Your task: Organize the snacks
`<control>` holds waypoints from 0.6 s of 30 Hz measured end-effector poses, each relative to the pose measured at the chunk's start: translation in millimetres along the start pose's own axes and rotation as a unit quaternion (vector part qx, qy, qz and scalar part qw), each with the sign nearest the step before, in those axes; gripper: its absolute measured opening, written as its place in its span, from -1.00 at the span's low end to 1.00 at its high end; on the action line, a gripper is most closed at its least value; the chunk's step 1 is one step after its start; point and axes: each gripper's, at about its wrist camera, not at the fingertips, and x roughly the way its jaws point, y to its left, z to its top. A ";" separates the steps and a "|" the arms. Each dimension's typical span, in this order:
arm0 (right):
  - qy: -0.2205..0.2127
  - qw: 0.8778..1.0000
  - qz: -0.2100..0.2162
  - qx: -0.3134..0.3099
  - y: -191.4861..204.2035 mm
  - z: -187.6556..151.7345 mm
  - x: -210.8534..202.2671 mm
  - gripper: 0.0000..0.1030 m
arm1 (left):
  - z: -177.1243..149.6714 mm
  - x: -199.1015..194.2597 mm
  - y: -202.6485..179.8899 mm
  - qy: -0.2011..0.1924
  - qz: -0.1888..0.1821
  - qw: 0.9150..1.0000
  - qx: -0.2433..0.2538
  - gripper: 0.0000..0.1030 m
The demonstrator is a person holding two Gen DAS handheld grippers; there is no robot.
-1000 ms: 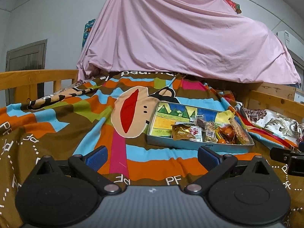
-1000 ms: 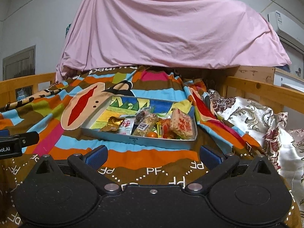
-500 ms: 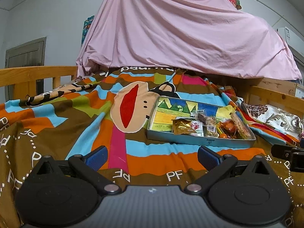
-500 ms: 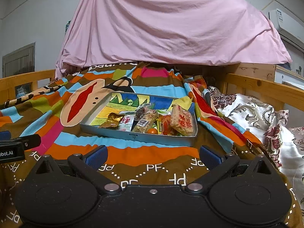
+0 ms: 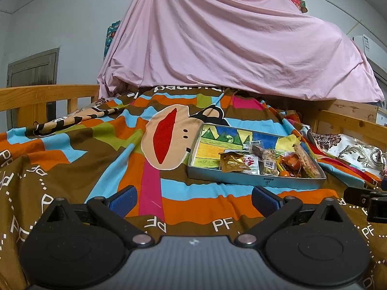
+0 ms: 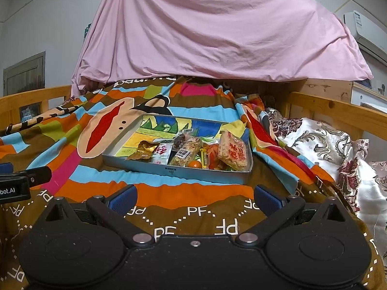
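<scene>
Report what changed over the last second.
Both open grippers, left and right, have moved slightly closer to the snack tray, which now sits a little lower in both views. Nothing was gripped or released. The snacks, the tray and the striped blanket stayed put.

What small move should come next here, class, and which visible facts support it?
Probably ease the right gripper forward toward the tray. Both grippers are open and empty, short of the tray, and the snacks sit crowded in its right half. The rice cracker packet lies nearest the right gripper's line.
</scene>
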 end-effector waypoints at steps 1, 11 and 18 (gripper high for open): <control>0.000 1.000 0.000 0.000 0.1 0.4 0.1 0.99 | 0.0 0.0 -0.1 0.000 0.000 1.000 0.000 0.99; 0.000 1.000 -0.001 0.000 0.1 0.6 0.2 0.99 | -0.1 -0.1 -0.5 0.001 0.000 1.000 0.001 0.99; 0.001 1.000 0.000 0.000 0.4 1.3 0.1 0.99 | -0.5 0.1 -0.6 0.002 -0.001 1.000 -0.002 0.99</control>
